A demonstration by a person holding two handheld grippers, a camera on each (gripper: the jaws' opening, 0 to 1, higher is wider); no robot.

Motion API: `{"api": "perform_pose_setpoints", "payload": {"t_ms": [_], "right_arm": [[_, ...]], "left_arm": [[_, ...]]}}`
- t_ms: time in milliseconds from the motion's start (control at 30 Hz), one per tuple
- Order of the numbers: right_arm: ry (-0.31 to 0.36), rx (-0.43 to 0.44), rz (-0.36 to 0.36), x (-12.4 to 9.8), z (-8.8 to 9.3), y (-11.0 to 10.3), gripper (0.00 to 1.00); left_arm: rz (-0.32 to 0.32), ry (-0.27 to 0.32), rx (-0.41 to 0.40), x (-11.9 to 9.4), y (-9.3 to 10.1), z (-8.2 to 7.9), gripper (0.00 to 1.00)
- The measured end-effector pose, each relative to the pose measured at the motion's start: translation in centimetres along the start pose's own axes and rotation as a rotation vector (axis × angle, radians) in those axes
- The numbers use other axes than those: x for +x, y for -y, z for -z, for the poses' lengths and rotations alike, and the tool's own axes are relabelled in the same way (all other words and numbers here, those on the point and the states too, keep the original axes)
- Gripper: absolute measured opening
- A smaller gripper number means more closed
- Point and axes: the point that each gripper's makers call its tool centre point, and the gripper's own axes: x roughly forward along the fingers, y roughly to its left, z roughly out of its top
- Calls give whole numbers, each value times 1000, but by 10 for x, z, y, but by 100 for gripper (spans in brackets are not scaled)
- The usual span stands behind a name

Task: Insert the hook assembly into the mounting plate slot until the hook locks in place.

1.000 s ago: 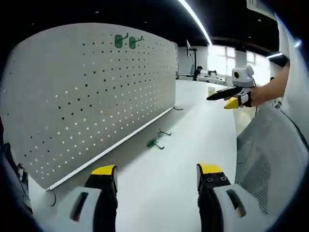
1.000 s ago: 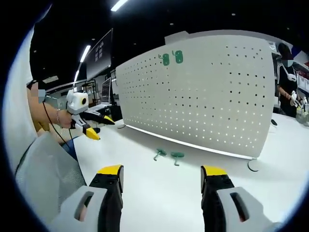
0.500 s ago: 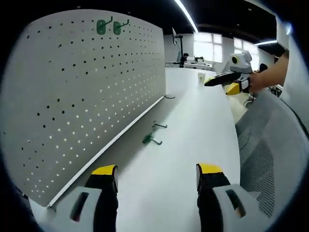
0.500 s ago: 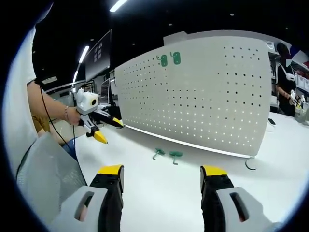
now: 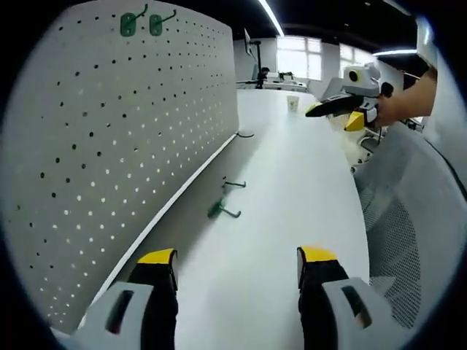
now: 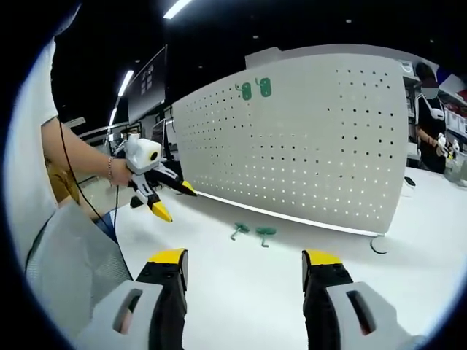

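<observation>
A white pegboard mounting plate [image 5: 117, 131] [image 6: 314, 138] stands upright on the white table [image 5: 292, 189]. Two green hooks [image 5: 140, 23] [image 6: 254, 89] hang near its top edge. Two loose hook assemblies with green bases lie on the table before the plate [image 5: 222, 200] [image 6: 253, 233]. My left gripper [image 5: 237, 266] is open with nothing between its jaws, and it also appears in the right gripper view [image 6: 175, 198], held in a hand. My right gripper [image 6: 244, 266] is open and holds nothing; in the left gripper view it is at the upper right [image 5: 332, 113].
A grey mesh chair back [image 5: 408, 240] [image 6: 62, 270] is close by me. A paper cup [image 5: 292, 103] stands far down the table. A small round foot [image 6: 379, 245] lies by the plate's end. A person [image 6: 432, 109] stands beyond the plate. Monitors [image 6: 149, 76] are behind.
The left gripper has swung closer along the pegboard, so the loose hooks sit nearer in its view. In the right gripper view the left gripper has moved right toward the board.
</observation>
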Motion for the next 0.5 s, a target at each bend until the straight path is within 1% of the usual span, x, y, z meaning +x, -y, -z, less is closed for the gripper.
{"api": "perform_pose_setpoints", "payload": {"t_ms": [200,267,333,500], "right_arm": [[-10,3,4,-1,3,1,61],[-16,-1,2,-1,3,-1,61],[-22,-8,-4,-1,4,-3,61],[-29,-15,-15,1,4,-7,63]], "left_arm": [[35,-38,37,13,0,2,68],[48,-55,62,18,0,2,68],[65,-90,101,23,-1,5,68],[82,-104,127,31,-7,0,67]]}}
